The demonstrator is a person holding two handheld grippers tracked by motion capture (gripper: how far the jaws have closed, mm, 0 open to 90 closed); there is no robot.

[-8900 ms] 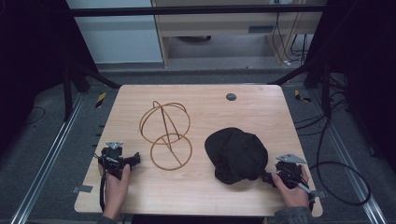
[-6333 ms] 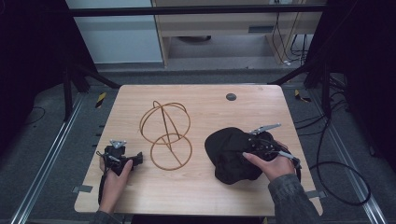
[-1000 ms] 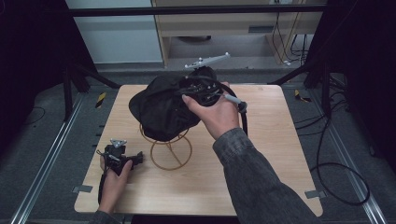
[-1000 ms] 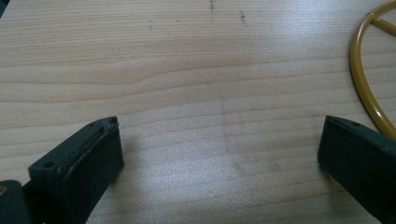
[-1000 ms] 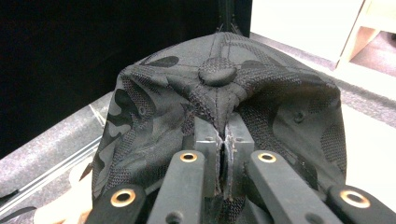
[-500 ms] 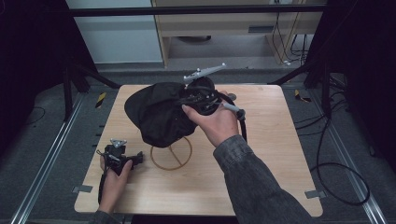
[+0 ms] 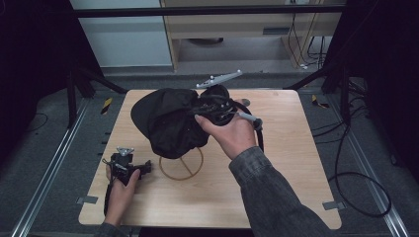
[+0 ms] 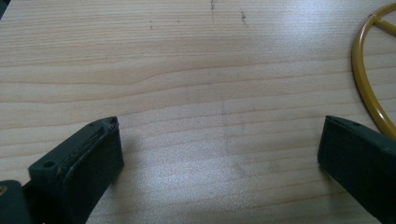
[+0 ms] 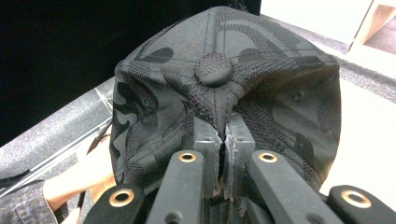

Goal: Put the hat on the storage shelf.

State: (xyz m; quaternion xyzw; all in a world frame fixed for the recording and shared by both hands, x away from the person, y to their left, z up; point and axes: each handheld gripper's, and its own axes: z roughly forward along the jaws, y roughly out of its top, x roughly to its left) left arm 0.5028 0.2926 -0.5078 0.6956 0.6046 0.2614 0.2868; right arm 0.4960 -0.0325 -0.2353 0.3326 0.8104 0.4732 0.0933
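A black patterned cap point(image 7: 168, 123) hangs over the gold wire stand point(image 7: 182, 164) in the middle of the table. My right gripper point(image 7: 200, 109) is shut on a pinch of the cap's crown; in the right gripper view the cap point(image 9: 224, 88) bulges just past the closed jaws, its top button facing the camera. The stand's upper loops are hidden under the cap; its round base ring shows below. My left gripper point(image 7: 143, 168) rests on the table at the front left, open, with bare wood between its fingers point(image 8: 84, 161). The stand's ring point(image 8: 369, 88) curves in at the right edge there.
The wooden table point(image 7: 296, 163) has free room on its right half and along the front. A small dark disc point(image 7: 245, 102) lies near the far edge behind my right hand. Black frame posts and cables surround the table.
My right gripper has lowered the cap a little further down and toward the front over the wire stand. The left gripper has stayed put.
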